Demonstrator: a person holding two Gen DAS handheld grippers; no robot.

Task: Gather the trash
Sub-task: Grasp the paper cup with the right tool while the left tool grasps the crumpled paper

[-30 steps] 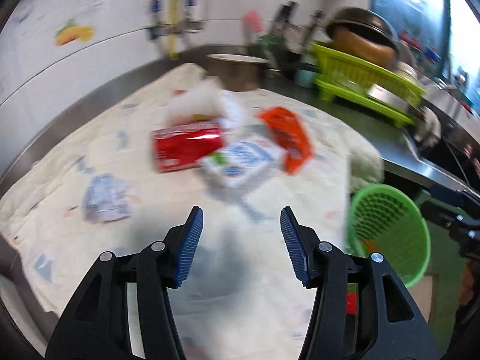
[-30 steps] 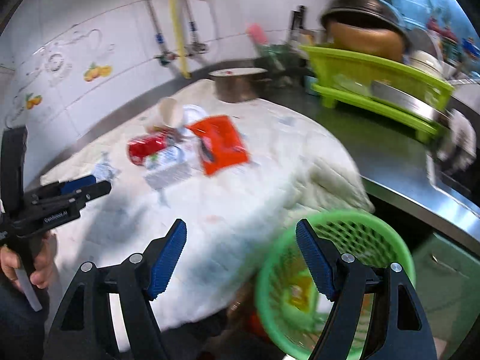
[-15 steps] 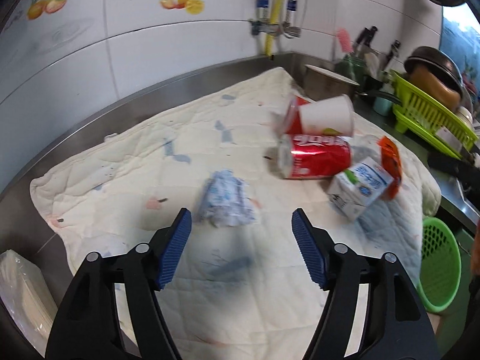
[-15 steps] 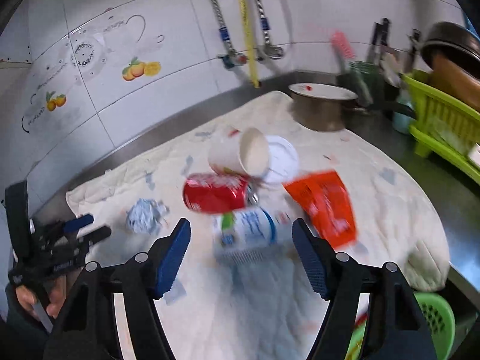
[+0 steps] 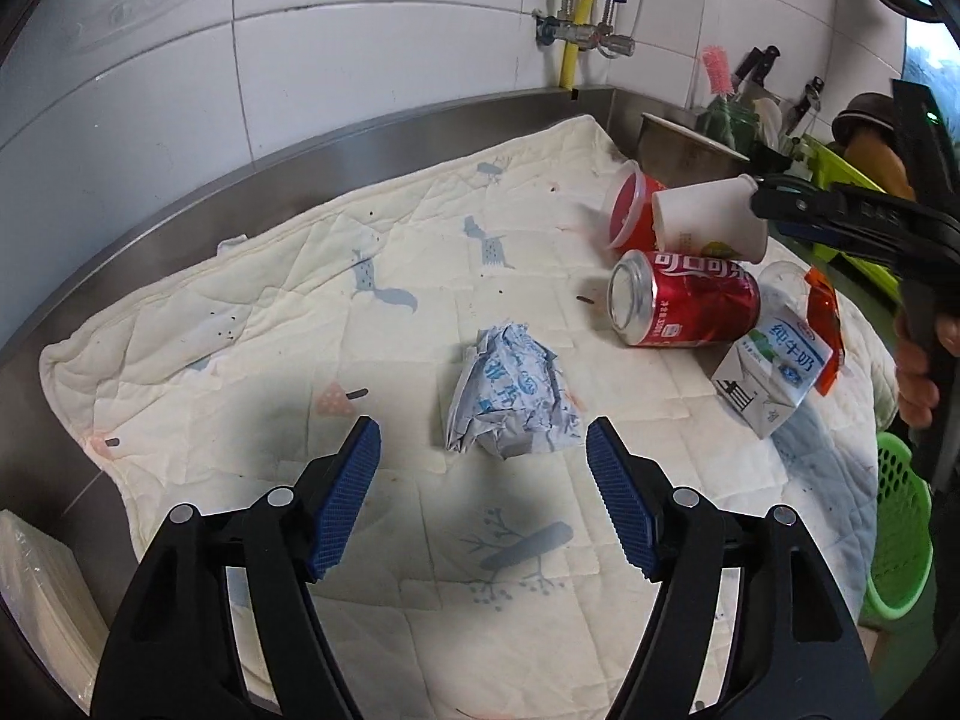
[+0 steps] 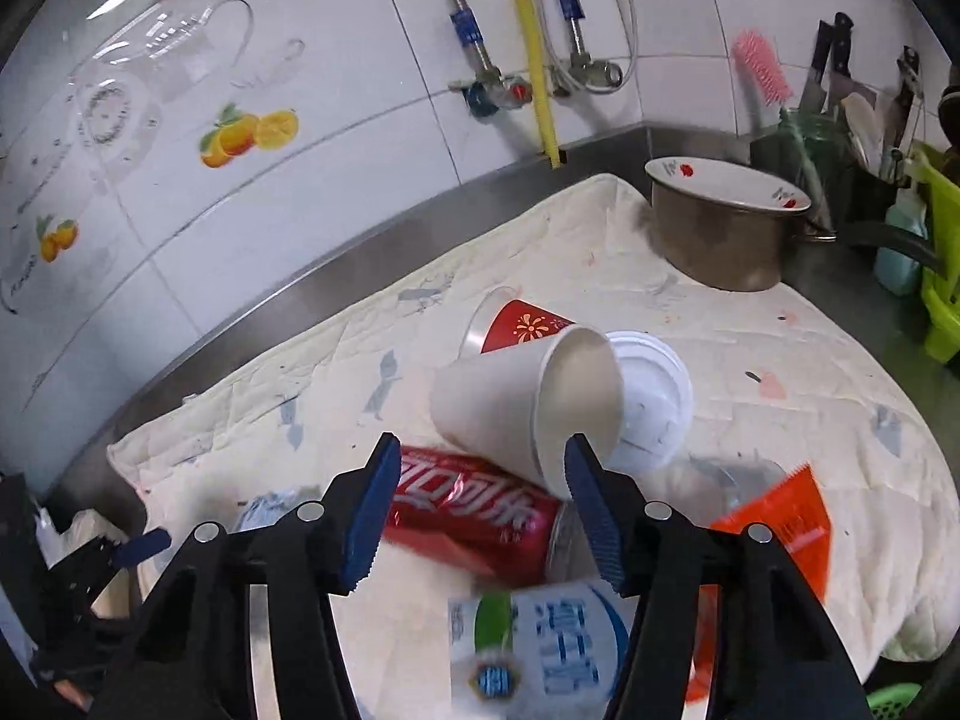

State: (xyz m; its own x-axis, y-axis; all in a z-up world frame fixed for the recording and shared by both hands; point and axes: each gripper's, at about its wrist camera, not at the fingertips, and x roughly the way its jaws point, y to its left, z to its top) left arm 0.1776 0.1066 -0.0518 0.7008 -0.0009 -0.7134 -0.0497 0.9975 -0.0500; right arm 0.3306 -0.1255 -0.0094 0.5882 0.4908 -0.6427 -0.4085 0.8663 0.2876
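Note:
Trash lies on a cream quilted cloth [image 5: 252, 324]. My left gripper [image 5: 483, 459] is open, its fingers either side of and just short of a crumpled blue-and-white wrapper [image 5: 510, 399]. My right gripper [image 6: 480, 474] is open above a red cola can [image 6: 474, 516] lying on its side, its right finger close to the rim of a tipped white paper cup [image 6: 516, 405]. The can [image 5: 684, 303] and cup [image 5: 708, 219] also show in the left wrist view. A milk carton [image 6: 534, 654], an orange packet [image 6: 774, 531], a red cup [image 6: 519, 324] and a white lid [image 6: 651, 399] lie nearby.
A green basket [image 5: 900, 540] hangs past the counter's right edge. A metal pot with a plate on it [image 6: 720, 228] stands at the back corner. A green dish rack [image 6: 939, 264] and utensil holder are to the right. Tiled wall and pipes run behind.
Both grippers have moved closer to the trash. The left has closed in on the crumpled wrapper; the right has lowered over the can and paper cup.

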